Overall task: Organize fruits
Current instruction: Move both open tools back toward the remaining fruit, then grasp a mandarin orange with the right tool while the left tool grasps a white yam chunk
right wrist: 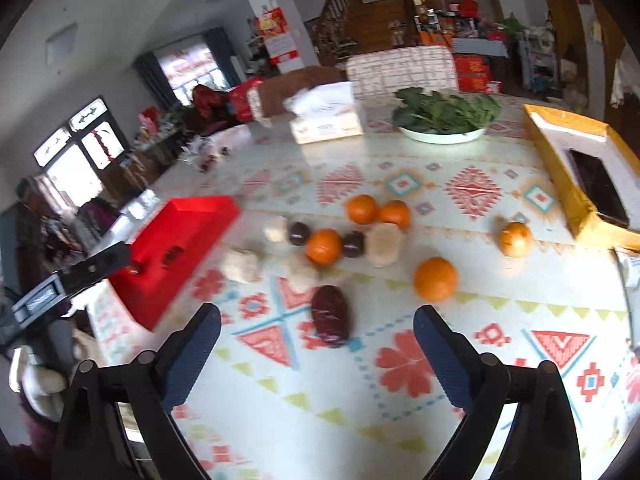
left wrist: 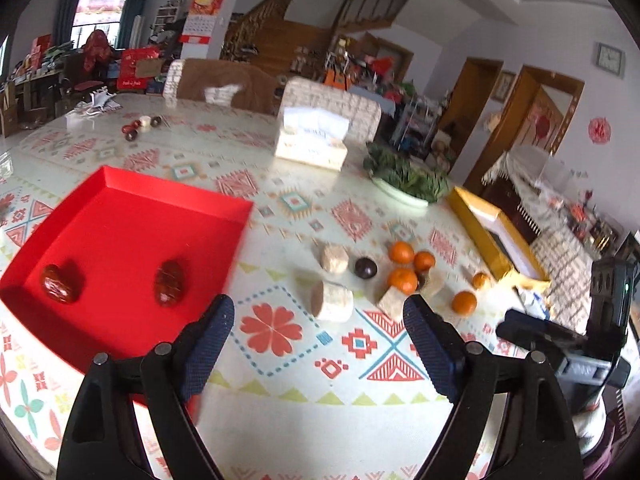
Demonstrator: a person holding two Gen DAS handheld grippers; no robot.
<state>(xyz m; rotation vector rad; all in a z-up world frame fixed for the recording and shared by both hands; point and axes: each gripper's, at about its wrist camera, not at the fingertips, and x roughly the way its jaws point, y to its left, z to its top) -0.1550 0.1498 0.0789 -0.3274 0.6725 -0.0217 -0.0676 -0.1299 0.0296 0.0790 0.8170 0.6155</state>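
A red tray (left wrist: 120,220) sits on the patterned table at the left, with two red dates (left wrist: 60,283) in it. My left gripper (left wrist: 320,309) hangs open over the cloth just right of the tray, holding nothing. Beyond it lie beige rolls (left wrist: 332,302), a dark round fruit (left wrist: 365,268) and several oranges (left wrist: 402,280). My right gripper (right wrist: 318,317) is open. A dark red date (right wrist: 331,316) lies on the cloth between its fingers, and neither pad touches it. Oranges (right wrist: 435,279) and dark fruits (right wrist: 353,244) lie farther out.
A yellow box (right wrist: 568,168) lies at the right edge of the table. A plate of greens (right wrist: 444,136) and a tissue box (right wrist: 326,120) stand at the back. Small items (left wrist: 140,126) sit far left. Chairs ring the far side. The other gripper's body (left wrist: 568,352) is close on the right.
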